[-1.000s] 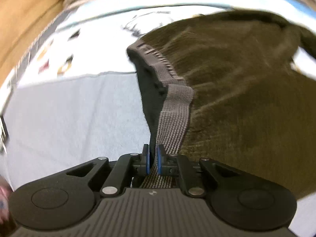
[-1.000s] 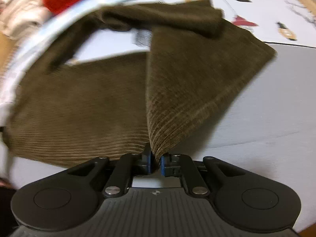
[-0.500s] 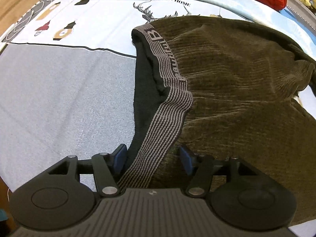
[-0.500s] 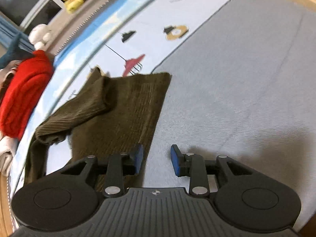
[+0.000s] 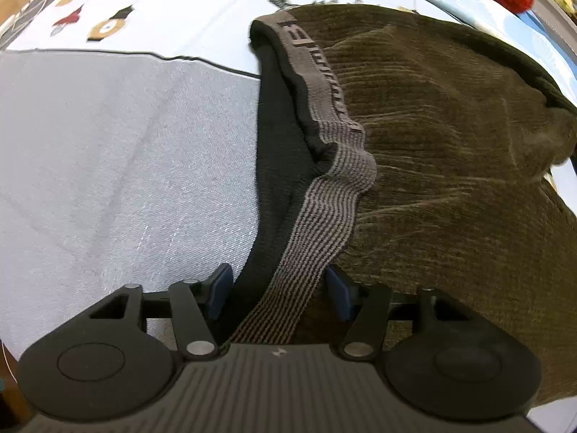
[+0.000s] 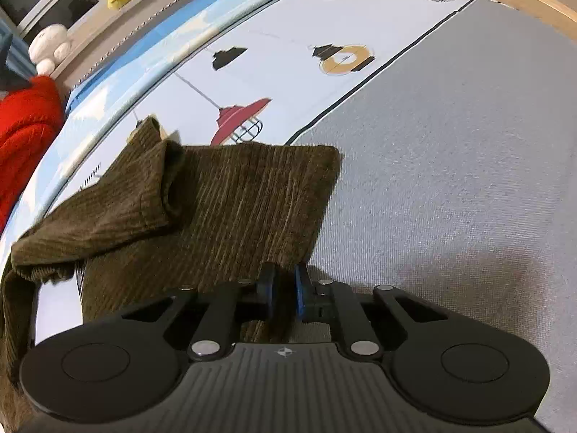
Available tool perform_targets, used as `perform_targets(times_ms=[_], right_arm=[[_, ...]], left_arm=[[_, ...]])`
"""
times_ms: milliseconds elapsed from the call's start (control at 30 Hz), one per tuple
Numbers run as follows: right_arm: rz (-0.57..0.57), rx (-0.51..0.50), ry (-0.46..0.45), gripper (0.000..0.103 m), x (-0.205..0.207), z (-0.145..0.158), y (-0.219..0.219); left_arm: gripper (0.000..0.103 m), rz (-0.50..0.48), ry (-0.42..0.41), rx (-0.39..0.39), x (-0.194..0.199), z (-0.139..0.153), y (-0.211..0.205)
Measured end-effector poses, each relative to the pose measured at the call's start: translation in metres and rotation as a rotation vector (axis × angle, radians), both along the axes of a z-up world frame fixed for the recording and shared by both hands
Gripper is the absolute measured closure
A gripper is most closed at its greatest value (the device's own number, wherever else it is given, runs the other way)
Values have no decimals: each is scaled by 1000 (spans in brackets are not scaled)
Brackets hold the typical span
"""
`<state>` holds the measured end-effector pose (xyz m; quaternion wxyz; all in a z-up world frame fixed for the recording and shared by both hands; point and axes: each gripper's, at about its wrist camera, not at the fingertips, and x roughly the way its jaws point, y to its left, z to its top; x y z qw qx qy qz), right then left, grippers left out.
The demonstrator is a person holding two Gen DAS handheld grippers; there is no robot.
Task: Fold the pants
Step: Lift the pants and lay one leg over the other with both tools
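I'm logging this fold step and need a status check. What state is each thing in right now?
Pants: lying on the bed, partly folded, one leg bunched.
Waistband: rumpled, running between the left gripper's pads, not pinched.
Pant-leg hem: flat on the sheet, its near corner clamped.
Left gripper: open, jaws just closing slightly.
Right gripper: just closed, shut on the hem corner.

The pants [image 5: 450, 166] lie on the bed sheet [image 5: 119, 166], waistband [image 5: 324, 195] running toward the left gripper [image 5: 277, 288]. In the right view, the folded leg [image 6: 230, 209] lies by the sheet's left edge, a sweater [image 6: 25, 133] beyond.
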<state>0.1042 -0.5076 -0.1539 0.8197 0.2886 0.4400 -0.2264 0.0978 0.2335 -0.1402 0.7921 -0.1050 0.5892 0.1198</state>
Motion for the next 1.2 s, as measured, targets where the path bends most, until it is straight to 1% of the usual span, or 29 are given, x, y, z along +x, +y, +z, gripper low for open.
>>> perform_targets(times_ms=[67,100,133,167,200,267,333,400,467,500,533,567,633,667,700,733,767,800,833,867,967,1000,1033,1067,1100,1133,1200], right_arm=[[-19,-27,-43,96,-4,14,-1],[-38,-43,-77,97,-10,25,-3],[-60,-66,-100,103,-16,35,-5],[-88,-92,-108,102,-25,44,-7],[-120,-121,-96,102,-33,51,-10],[-204,-196,-26,102,-57,60,-18],[-280,-222,53,102,-81,61,-31],[-340,-215,145,102,-107,57,-45],[-409,-141,183,103,-131,52,-58],[-435,-134,211,103,-140,52,-62],[-462,-171,231,103,-147,55,-66],[-482,-169,201,103,-153,58,-71],[-476,-66,108,100,-157,58,-80],[-465,-26,87,100,-157,55,-83],[-462,4,75,98,-156,51,-87],[-473,24,70,95,-156,46,-90],[-485,40,72,86,-154,41,-95],[-496,53,74,73,-152,37,-98],[-503,65,77,67,-149,32,-101],[-501,67,90,60,-145,28,-104],[-448,2,134,59,-131,24,-102],[-422,-22,143,59,-125,25,-100],[-403,-43,154,61,-122,25,-99],[-394,-59,164,72,-119,24,-98],[-392,-69,169,88,-117,24,-101],[-386,-65,160,91,-117,24,-102],[-385,-62,151,94,-119,27,-104]], left_arm=[[59,-47,-18,19,-1,3,-5],[62,-64,-29,26,-1,5,-8],[73,-74,-40,37,-2,7,-9],[82,-77,-51,47,-3,10,-9],[86,-73,-58,52,-4,12,-9],[90,-55,-70,45,-6,16,-7],[91,-69,-82,61,-9,20,-8],[92,-100,-82,82,-13,22,-12],[92,-104,-77,92,-16,23,-10],[92,-98,-75,94,-18,24,-8],[92,-90,-76,83,-19,24,-4],[92,-82,-77,68,-20,25,-2],[91,-69,-86,35,-19,26,2],[89,-56,-93,20,-18,27,4],[87,-42,-97,4,-18,26,7],[78,-25,-99,-21,-17,26,11],[67,-7,-98,-51,-17,24,14],[63,6,-93,-81,-15,22,16],[59,11,-86,-102,-13,20,16],[58,7,-81,-101,-11,18,16],[58,-16,-56,-57,-5,11,13],[58,-18,-52,-61,-3,9,14],[58,-19,-51,-66,-1,6,15],[58,-24,-51,-66,1,5,15],[56,-40,-49,-55,3,3,12],[56,-59,-47,-39,4,2,10],[63,-107,-51,-3,5,1,3]])
